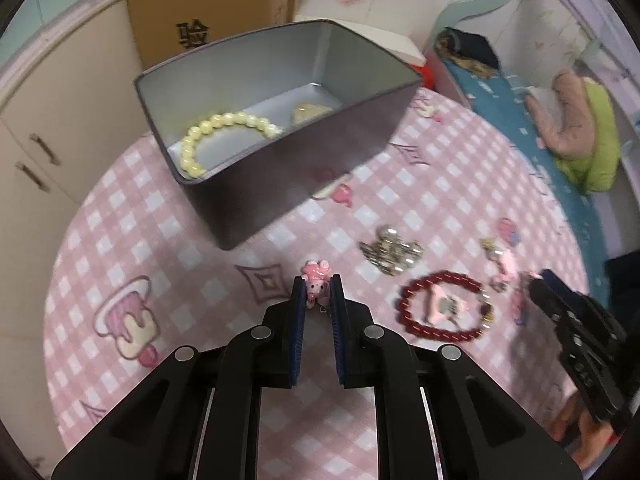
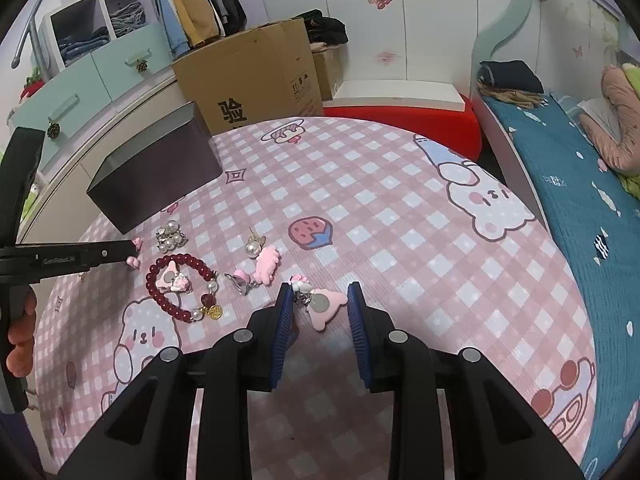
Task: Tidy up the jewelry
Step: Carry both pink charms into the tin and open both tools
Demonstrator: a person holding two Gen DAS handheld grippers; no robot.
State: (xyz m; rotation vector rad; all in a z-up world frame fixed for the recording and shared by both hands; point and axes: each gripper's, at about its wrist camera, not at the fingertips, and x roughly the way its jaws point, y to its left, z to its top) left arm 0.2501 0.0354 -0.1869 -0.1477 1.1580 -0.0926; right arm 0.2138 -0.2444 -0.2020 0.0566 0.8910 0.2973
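Progress so far: grey box (image 1: 280, 152) stands near the far left corner of the bench (image 2: 400, 200), which wears a pink checked cloth. Two pieces already inside it: a cream bead bracelet (image 1: 216, 132) along its near wall, and a pale flat piece (image 1: 310, 112) at its far end, too blurred to name.

In hand: left gripper (image 1: 317, 294) has its fingers pinched narrow on a small pink charm (image 1: 316, 280), just short of the box's near corner. From the right wrist view the charm looks clear of the cloth; probably next into the box.

Right gripper (image 2: 320, 304) hovers with fingers part open astride a pink bear-shaped clip (image 2: 326, 308) that lies on the cloth; pads not pressing on it.

Still loose on the bench, near the left edge: dark red bead bracelet (image 2: 180, 284) ringing a small pink piece, pearl cluster (image 2: 171, 236), pearl earring (image 2: 254, 246), pink figure (image 2: 267, 264).

Judgement: under half done.
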